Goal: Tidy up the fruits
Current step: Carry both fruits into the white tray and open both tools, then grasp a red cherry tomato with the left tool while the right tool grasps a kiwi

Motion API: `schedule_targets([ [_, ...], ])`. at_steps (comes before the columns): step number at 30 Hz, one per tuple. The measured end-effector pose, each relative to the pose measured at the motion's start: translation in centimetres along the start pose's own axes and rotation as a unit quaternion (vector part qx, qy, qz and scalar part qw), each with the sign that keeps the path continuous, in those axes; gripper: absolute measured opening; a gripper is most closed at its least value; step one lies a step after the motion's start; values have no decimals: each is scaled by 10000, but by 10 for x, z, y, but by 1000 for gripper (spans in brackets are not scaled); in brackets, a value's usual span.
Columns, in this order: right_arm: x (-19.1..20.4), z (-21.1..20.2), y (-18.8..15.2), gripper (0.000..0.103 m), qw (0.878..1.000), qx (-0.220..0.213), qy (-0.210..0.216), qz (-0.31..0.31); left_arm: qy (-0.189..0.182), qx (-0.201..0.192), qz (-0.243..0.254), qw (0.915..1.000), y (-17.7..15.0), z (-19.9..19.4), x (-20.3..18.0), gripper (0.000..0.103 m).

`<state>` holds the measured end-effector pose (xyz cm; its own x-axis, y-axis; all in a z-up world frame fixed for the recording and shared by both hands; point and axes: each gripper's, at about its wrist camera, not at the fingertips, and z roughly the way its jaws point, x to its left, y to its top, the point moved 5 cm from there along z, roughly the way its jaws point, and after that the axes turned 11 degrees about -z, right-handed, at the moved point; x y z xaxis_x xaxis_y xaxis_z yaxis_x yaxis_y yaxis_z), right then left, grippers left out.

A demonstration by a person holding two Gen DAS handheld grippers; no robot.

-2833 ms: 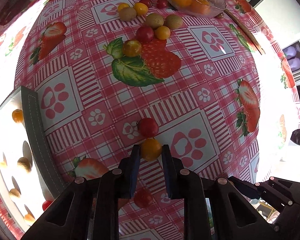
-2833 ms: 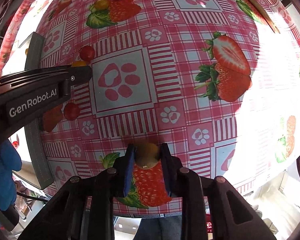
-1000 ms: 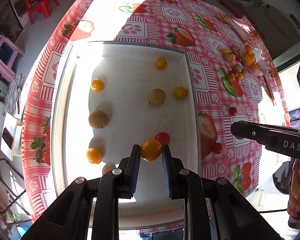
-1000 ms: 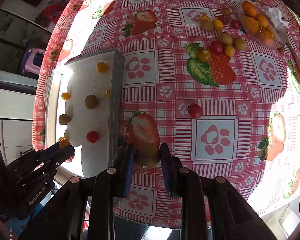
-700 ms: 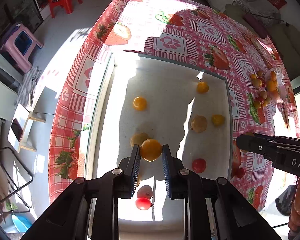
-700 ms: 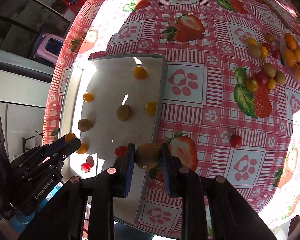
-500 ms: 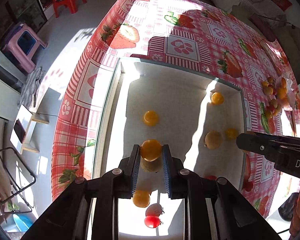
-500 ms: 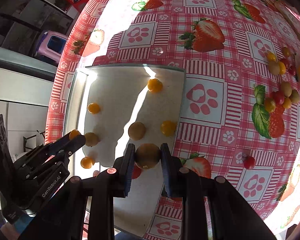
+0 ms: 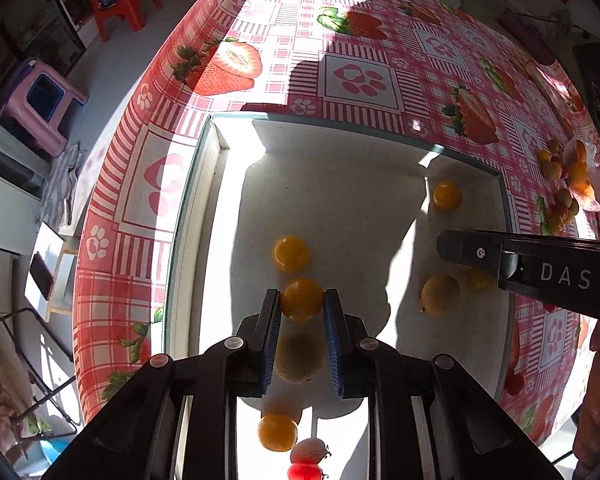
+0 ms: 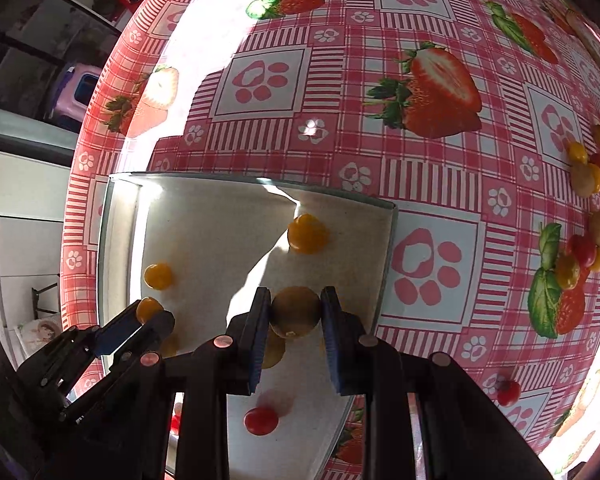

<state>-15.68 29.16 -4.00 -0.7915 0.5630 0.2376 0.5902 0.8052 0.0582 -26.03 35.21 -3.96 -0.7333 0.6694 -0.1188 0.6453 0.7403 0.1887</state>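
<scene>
Grippers both loaded over tray (image 9: 204,216) for drop-off. Left gripper (image 9: 302,304) clamps orange fruit (image 9: 302,298); right gripper (image 10: 295,312) clamps brown fruit (image 10: 295,312), tray fruits directly beneath.

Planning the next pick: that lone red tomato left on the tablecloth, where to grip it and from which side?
Take the red tomato across its widest part, coming straight down from above. It is small, round and sits alone on the flat tablecloth, so both fingers likely have room either side.
</scene>
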Motion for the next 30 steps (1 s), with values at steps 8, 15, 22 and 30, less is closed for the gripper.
schedule_targets([
  [8,11,13,-2,29,10000,30,-76,-34,157,63,104,9998,-2,8,-4,24],
  [15,7,2,1,50,9998,-33,198,2,240,65,111,9996,-1,8,-5,24],
  [22,5,-32,4,76,9989,-432,190,-58,317,29,169,9993,0,3,-8,24],
  [30,-24,-63,-19,79,9975,-611,185,309,-86,0,65,9999,-1,-5,-9,50],
])
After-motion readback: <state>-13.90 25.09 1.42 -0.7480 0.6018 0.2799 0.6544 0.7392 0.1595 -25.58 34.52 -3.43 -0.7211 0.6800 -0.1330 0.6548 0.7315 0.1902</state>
